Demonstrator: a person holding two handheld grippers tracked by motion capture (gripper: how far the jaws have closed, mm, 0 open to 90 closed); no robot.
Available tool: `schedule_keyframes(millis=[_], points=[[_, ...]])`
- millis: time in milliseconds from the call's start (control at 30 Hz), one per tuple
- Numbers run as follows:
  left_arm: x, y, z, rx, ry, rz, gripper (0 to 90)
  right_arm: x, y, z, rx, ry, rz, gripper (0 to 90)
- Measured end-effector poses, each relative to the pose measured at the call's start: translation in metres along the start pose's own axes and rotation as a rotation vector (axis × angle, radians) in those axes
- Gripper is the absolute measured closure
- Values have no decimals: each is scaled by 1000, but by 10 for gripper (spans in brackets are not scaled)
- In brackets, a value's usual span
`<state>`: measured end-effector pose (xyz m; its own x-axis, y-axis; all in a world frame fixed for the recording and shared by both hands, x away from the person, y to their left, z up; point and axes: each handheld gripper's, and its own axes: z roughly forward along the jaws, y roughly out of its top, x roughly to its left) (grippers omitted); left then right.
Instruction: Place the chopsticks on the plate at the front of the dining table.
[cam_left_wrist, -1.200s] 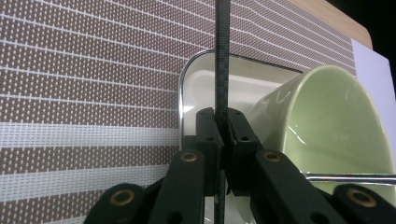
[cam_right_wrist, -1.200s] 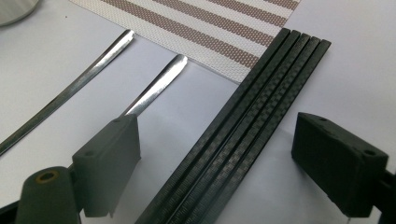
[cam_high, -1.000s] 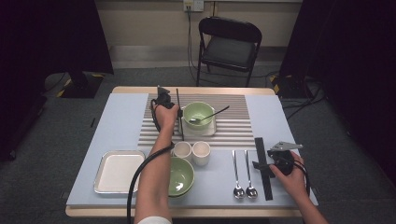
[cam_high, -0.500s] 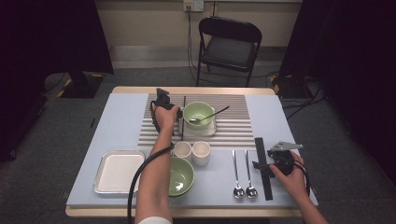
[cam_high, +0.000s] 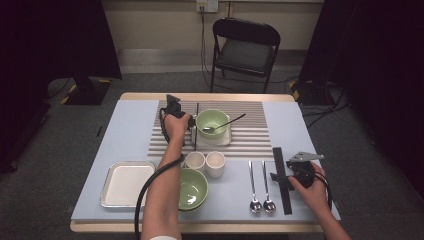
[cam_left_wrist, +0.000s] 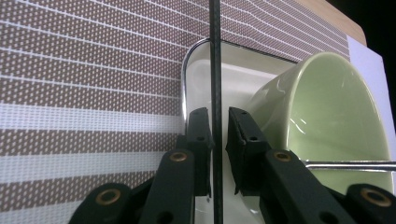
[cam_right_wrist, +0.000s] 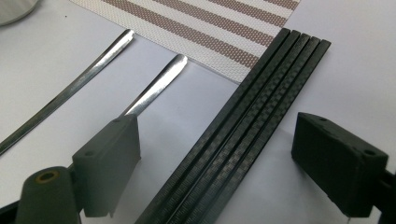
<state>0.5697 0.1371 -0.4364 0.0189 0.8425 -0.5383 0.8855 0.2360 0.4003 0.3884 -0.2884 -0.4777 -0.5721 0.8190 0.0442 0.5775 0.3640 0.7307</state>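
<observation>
Meanwhile the left gripper is straddling a thin black chopstick of woven carbon texture; its jaws have just been easing apart, a sliver of gap showing on each side. That chopstick is lying on the striped woven placemat, at nine o'clock of the glossy pale-green bowl (a metal spoon resting inside). The right gripper is standing spread over flat checkered black chopsticks on the smooth desk.

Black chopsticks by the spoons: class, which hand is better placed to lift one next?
Right. The right tool stands open astride the black chopsticks. The left tool, jaws just opening around one chopstick, is away by the green bowl.
</observation>
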Motion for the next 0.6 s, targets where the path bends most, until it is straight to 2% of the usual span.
schedule_keyframes(millis=[133,167,200,233,367,600], points=[[1,-4,-4,2,8,-5,815,0,0,0,0,0,-1,144],[2,-5,-5,5,12,14,822,0,0,0,0,-2,0,144],[1,-6,-7,1,14,10,825,0,0,0,0,-1,0,145],[1,-7,-8,7,16,25,826,0,0,0,0,-2,0,145],[2,-10,-12,17,66,69,786,0,0,0,0,-1,0,144],[3,-17,-12,36,81,88,778,1,0,0,2,-5,-9,145]])
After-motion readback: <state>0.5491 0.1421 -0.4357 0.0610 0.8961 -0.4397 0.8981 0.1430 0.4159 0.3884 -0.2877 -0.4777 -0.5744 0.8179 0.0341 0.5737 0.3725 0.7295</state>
